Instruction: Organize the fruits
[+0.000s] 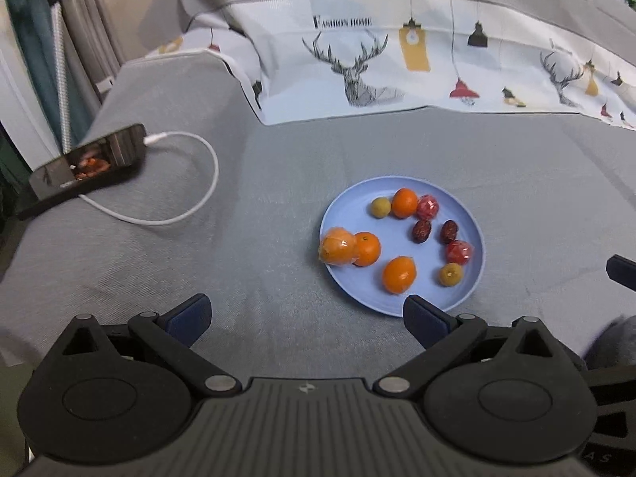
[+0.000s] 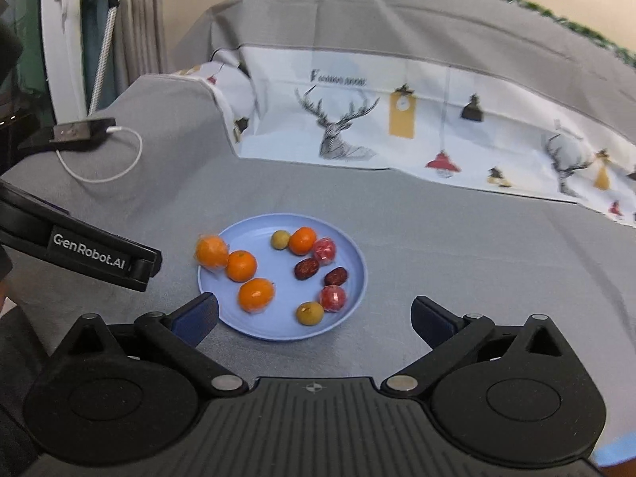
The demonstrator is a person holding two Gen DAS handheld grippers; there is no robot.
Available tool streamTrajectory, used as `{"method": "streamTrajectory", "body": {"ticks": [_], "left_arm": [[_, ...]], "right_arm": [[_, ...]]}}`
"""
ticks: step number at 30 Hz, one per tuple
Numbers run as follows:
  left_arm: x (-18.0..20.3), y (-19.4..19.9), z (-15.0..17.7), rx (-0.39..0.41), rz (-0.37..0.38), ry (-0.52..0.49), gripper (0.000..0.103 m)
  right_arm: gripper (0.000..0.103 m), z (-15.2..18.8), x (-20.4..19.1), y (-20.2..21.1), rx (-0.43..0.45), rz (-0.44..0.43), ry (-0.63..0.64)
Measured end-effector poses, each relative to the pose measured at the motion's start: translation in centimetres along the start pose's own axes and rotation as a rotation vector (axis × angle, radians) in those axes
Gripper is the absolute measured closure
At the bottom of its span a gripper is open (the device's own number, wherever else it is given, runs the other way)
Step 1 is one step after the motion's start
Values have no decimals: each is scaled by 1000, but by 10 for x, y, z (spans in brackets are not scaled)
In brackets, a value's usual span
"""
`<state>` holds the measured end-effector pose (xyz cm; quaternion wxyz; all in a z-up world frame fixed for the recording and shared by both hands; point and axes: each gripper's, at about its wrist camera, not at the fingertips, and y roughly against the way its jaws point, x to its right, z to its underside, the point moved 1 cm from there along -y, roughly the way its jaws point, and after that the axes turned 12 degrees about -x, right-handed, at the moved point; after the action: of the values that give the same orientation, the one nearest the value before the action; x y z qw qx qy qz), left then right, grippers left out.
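Grey bedding [image 1: 198,238] spreads under a blue plate [image 1: 346,206] that already carries oranges, two dark dates [image 1: 421,231], two small greenish fruits and two wrapped red ones. One wrapped orange [image 1: 337,247] perches on the plate's left rim, half over the cloth. Both the left gripper [image 1: 306,314] and right gripper [image 2: 314,314] hover near the plate with jaws spread wide and nothing between them. To finish well, I judge it wise to nudge that rim fruit inward gently, approaching from the cloth side so it cannot roll off
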<state>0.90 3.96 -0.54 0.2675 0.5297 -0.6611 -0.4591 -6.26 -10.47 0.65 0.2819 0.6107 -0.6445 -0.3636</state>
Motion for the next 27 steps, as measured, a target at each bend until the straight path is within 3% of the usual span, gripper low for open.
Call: {"method": "streamTrajectory", "body": {"ticks": [12, 27], "left_arm": [[-6, 34, 32, 16, 25, 61, 0], [6, 41, 36, 33, -5, 48, 0]], "right_arm": [[1, 25, -8, 47, 73, 8, -5], [1, 30, -7, 56, 95, 39, -3]]}}
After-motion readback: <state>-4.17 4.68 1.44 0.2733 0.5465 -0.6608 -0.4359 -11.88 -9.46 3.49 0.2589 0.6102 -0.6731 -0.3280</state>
